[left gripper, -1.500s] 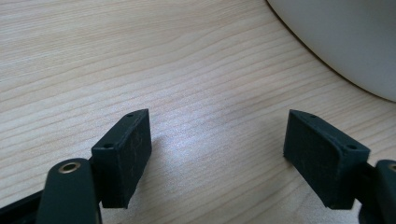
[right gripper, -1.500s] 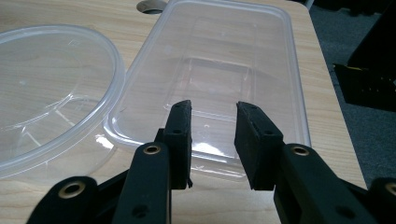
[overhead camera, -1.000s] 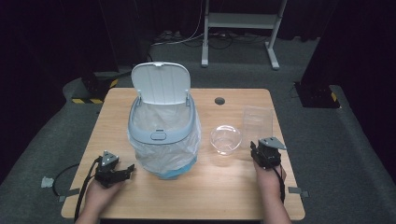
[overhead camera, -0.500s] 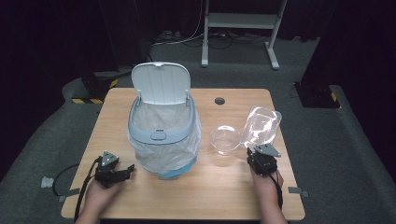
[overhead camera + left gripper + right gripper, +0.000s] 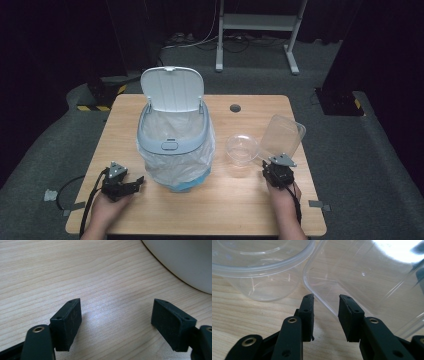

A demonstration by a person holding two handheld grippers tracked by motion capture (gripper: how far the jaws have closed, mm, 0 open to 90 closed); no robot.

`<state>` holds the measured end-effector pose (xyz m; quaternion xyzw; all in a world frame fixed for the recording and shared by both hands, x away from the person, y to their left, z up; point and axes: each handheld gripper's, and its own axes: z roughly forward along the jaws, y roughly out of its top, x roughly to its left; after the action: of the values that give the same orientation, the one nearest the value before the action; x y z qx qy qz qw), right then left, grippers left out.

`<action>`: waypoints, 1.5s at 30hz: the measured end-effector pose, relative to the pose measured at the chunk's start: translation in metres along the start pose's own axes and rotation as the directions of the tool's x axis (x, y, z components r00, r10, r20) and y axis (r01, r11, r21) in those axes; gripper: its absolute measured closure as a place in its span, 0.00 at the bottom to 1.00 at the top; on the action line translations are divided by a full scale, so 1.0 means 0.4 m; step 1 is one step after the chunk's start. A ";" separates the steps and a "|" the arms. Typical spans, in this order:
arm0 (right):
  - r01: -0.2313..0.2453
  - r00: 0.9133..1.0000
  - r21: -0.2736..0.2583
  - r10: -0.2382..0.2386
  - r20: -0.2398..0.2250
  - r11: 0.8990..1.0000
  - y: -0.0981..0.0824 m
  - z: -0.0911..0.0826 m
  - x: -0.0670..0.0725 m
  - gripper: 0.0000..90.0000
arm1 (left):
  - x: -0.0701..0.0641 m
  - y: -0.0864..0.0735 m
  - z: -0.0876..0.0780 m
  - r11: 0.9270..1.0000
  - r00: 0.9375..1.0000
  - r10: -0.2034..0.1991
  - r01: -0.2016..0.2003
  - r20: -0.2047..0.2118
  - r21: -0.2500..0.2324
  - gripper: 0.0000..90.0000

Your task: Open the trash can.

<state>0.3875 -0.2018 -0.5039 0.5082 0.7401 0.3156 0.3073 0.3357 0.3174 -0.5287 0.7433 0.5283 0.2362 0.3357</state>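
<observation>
Clearing of plastic tubs into the bin (image 5: pixel 172 145), by the look of things, and barely under way. Right gripper (image 5: pixel 275 165) at the lower right of the high view, jaws narrowed on the near rim of a clear rectangular tub (image 5: pixel 282 135), tilted up on edge with its mouth toward the upper right, so judged as gripped and not merely touched; in the right gripper view, rim running slantwise between the two pads. Round clear bowl (image 5: pixel 241 148) just left of the tub, upright on the table (image 5: pixel 250 210), near the bin's right flank, untouched. Bin at centre frame, lid (image 5: pixel 172 90) swung up and back, white liner bag draped over the rim. Left gripper (image 5: pixel 134 183) at the lower left, jaws wide apart and holding nothing, low over bare wood just beside the bin's base. Done so far: lid up, one tub in the grip. Left to do: carrying the tub across to the open mouth, dropping it in, then likely the same for the bowl.
</observation>
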 end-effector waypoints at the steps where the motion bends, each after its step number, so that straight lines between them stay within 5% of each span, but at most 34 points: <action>1: 0.000 1.000 0.000 0.000 0.000 1.000 0.000 0.000 0.000 0.72 | 0.000 0.000 0.000 1.000 1.000 0.000 0.000 0.000 0.000 0.27; 33: -0.013 1.000 0.038 0.014 -0.020 0.999 -0.023 0.025 -0.002 0.70 | 0.000 0.000 0.000 1.000 1.000 0.002 -0.002 0.001 0.000 0.27; 45: -0.067 0.997 -0.056 0.065 -0.034 0.996 -0.015 -0.057 0.003 0.71 | 0.000 -0.001 -0.001 1.000 1.000 0.003 -0.003 0.004 0.000 0.27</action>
<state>0.3661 -0.2060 -0.4950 0.5182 0.7185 0.3547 0.2989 0.3353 0.3175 -0.5287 0.7446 0.5264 0.2353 0.3363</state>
